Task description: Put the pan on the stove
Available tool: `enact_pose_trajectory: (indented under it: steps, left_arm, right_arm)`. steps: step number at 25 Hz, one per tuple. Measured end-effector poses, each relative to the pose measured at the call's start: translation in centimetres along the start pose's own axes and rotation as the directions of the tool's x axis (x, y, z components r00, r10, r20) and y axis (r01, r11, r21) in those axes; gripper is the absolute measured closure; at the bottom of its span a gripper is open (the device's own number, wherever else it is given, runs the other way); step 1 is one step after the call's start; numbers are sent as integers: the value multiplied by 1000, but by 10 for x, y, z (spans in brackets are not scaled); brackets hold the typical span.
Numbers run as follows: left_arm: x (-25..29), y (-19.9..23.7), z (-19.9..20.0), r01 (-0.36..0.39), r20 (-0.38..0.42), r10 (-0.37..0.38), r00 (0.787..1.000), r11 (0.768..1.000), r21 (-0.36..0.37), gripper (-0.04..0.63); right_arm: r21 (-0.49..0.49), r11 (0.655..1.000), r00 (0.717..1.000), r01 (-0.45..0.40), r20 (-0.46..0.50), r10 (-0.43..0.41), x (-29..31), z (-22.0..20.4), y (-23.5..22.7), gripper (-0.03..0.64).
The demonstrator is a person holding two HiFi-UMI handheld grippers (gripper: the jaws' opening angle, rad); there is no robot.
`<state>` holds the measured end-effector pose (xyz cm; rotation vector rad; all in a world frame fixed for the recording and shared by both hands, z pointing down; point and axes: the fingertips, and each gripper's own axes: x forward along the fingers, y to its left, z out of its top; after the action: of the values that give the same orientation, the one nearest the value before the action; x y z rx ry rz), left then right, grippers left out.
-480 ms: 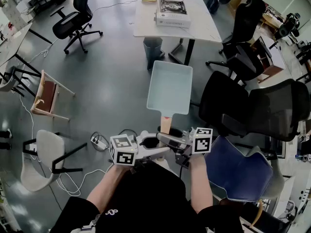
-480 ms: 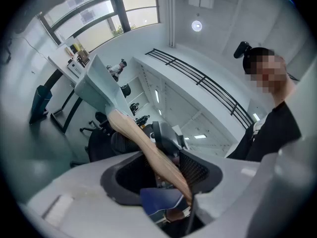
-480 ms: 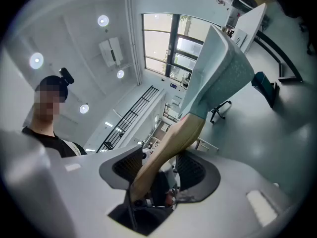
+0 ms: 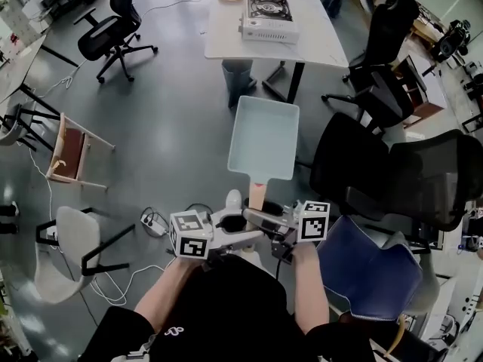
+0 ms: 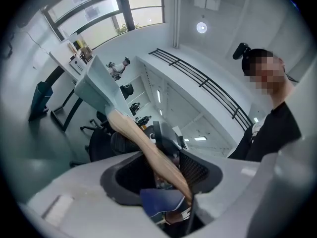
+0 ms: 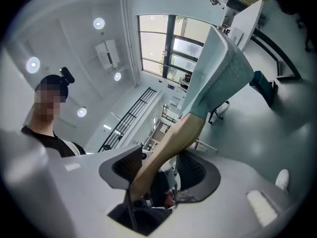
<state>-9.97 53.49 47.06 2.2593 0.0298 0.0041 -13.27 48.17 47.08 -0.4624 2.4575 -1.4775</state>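
From overhead only, stove (image 4: 269, 17) shows; left gripper (image 5: 163, 176), right gripper (image 6: 161, 175) seemingly clamp pan handle (image 4: 257, 195).

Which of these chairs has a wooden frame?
The small chair on the floor at the far left of the head view. The swivel chairs are black, and the white chair sits nearer the person.

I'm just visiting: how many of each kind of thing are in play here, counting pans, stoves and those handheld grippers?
pan: 1
stove: 1
grippers: 2 (left gripper, right gripper)
Total: 4
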Motion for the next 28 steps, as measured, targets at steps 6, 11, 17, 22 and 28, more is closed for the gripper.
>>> enact_pose_trajectory:
  steps: [6,11,17,22,28]
  left_arm:
    - [10,35,34,6,-7,-6,1000,1000,-22,373]
    - [9,63,70,0,-36,-1,999,1000,-27,371]
    - [7,94,119,-23,-47,22,999,1000,-8,371]
    - [3,110,143,-34,-46,35,998,999,12,371]
    - [4,125,164,-39,-56,40,998,999,21,371]
  right_arm:
    - [13,1000,1000,19,-16,-18,9,40,-28,396]
    - [27,999,999,37,-24,-37,28,78,-49,396]
    - [18,1000,1000,-1,-8,1,51,127,-66,396]
    - [7,1000,1000,-9,-6,9,64,151,-76,396]
    - [-5,1000,1000,-21,2,21,73,175,-84,396]
